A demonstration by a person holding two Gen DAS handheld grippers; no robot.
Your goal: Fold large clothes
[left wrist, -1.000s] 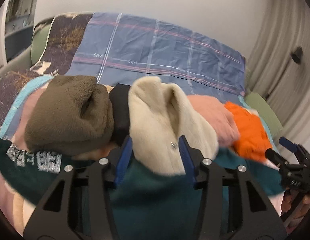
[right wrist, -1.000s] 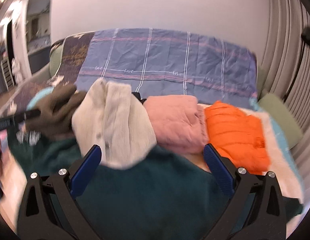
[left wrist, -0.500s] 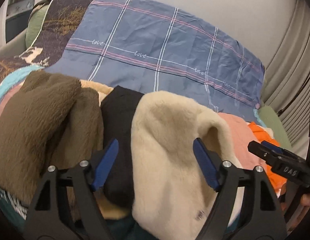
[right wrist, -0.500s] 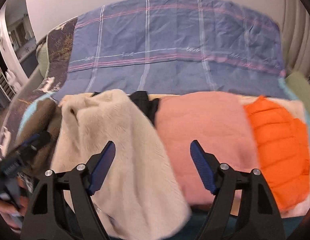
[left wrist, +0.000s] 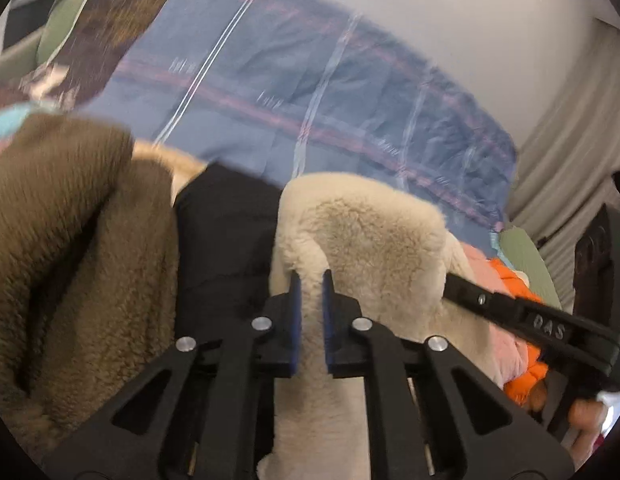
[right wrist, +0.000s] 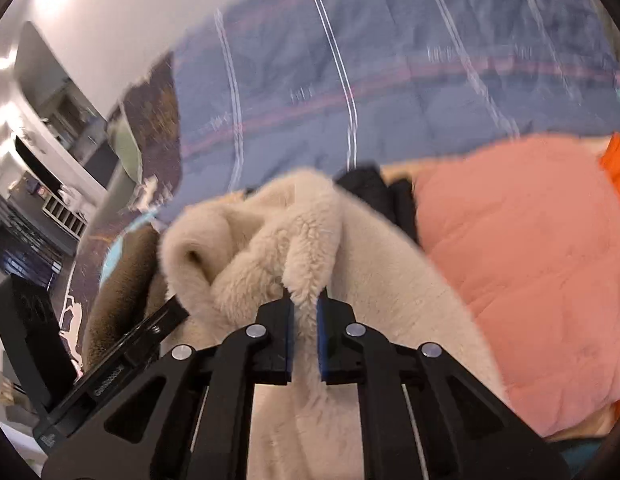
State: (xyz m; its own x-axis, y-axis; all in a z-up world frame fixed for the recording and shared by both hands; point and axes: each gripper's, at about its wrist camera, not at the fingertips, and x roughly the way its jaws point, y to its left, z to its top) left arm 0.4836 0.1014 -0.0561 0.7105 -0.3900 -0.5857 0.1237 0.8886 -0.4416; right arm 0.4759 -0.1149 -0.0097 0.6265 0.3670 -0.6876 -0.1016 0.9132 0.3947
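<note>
Now that the jaws of the left gripper [left wrist: 308, 280] and the right gripper [right wrist: 305, 300] have just been closing, a fold of the cream fleece garment [left wrist: 361, 232] is pinched between each pair. A level, simultaneous lift is advised, so neither pinch slips. "DAS" is read on the right gripper's finger.

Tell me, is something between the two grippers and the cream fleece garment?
Nothing visible. The left gripper and the right gripper are each shut directly on a fold of the cream fleece garment.
</note>
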